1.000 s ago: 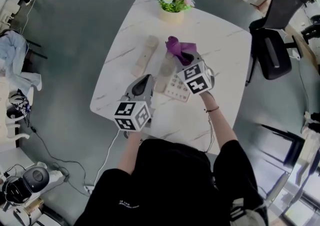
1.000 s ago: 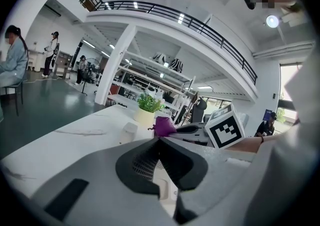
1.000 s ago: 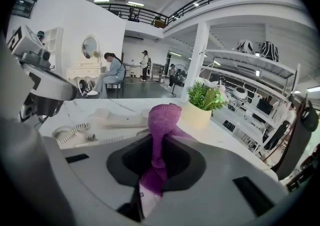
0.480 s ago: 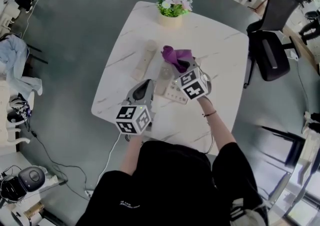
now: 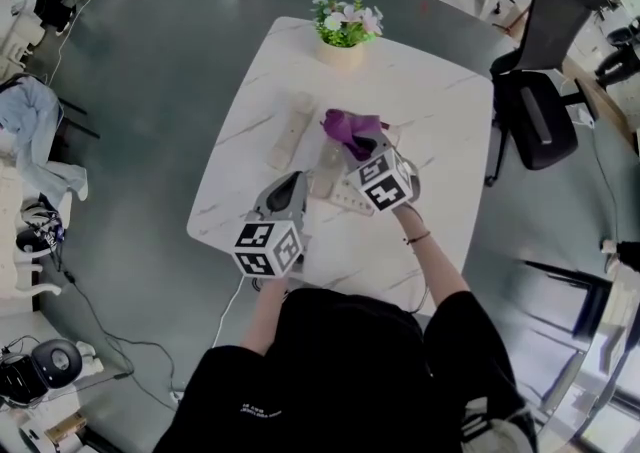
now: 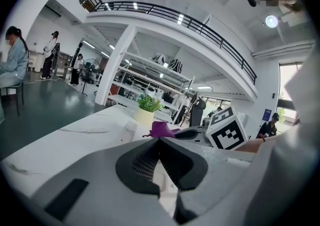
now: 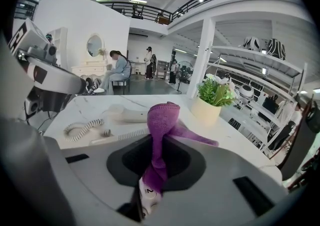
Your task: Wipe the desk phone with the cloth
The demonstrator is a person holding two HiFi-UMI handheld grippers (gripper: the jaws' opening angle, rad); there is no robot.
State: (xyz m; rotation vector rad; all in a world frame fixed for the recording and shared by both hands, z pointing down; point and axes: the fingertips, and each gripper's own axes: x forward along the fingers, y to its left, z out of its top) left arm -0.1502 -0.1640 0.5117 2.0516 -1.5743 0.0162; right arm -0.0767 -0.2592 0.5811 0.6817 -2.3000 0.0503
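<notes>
Right gripper (image 5: 365, 148) has slid slightly left, pinching the cloth (image 5: 349, 127) directly above the phone (image 5: 327, 163), which runs lengthwise away from the person; left gripper (image 5: 293, 181), jaws together, sits beside it.

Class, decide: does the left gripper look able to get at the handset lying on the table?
Probably yes. The handset lies on bare table ahead of the left gripper, nothing between them; the right gripper and its cloth sit off to one side.

Open office hall, mezzanine railing (image 6: 165, 14), shelving (image 7: 250, 53), office chair (image 5: 535, 116) (black)
</notes>
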